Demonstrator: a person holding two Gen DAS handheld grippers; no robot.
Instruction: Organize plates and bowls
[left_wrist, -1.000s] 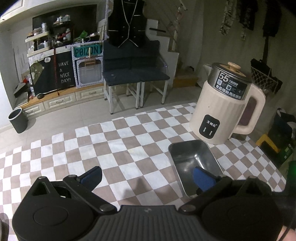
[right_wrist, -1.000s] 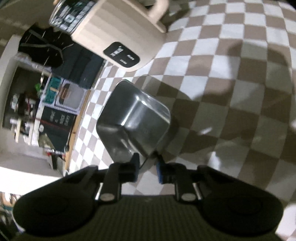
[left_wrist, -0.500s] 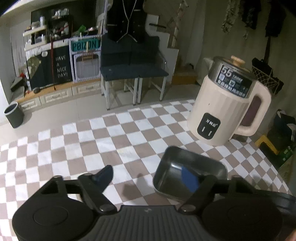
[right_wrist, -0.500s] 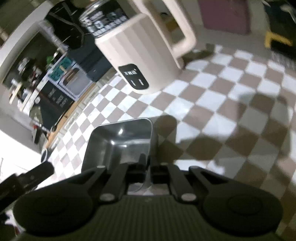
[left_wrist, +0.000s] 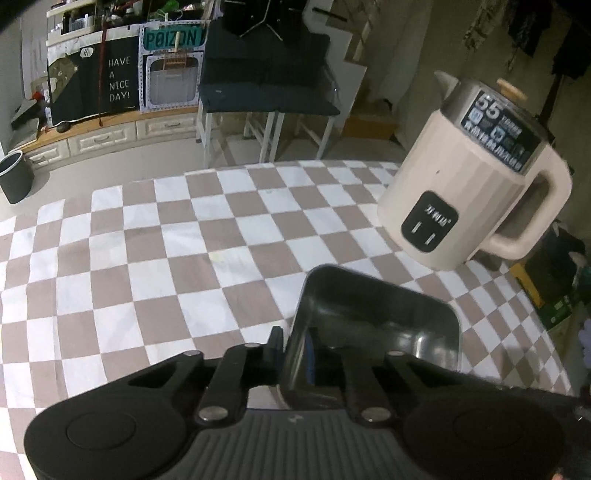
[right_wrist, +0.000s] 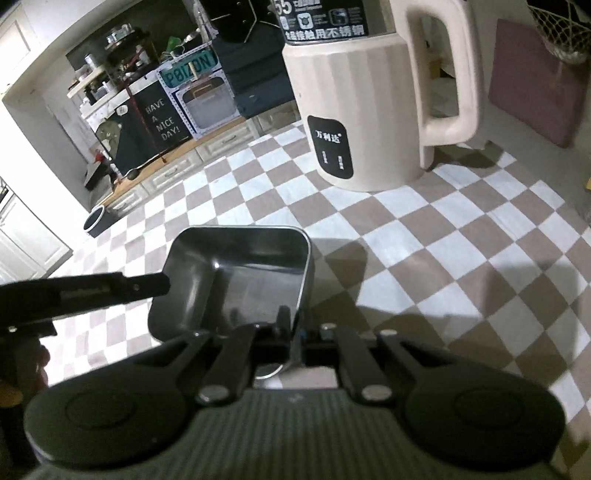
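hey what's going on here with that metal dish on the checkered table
Someone holds a gripper in each hand, and both are clamped on one rectangular metal tray. The right gripper pinches the rim at its near right corner; the left gripper pinches the rim on the opposite side. The tray sits low over the checkered tablecloth, in front of a beige electric kettle. No other dishes are in view.

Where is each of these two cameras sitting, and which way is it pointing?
Left wrist: sits on the left gripper, looking forward over the checkered tablecloth; its fingers clamp the metal tray.
Right wrist: sits on the right gripper, facing the kettle; its fingers pinch the tray's right wall, and the left gripper shows at left.
Shared: tray, kettle, tablecloth, the "HAVE A NICE DAY!" sign.
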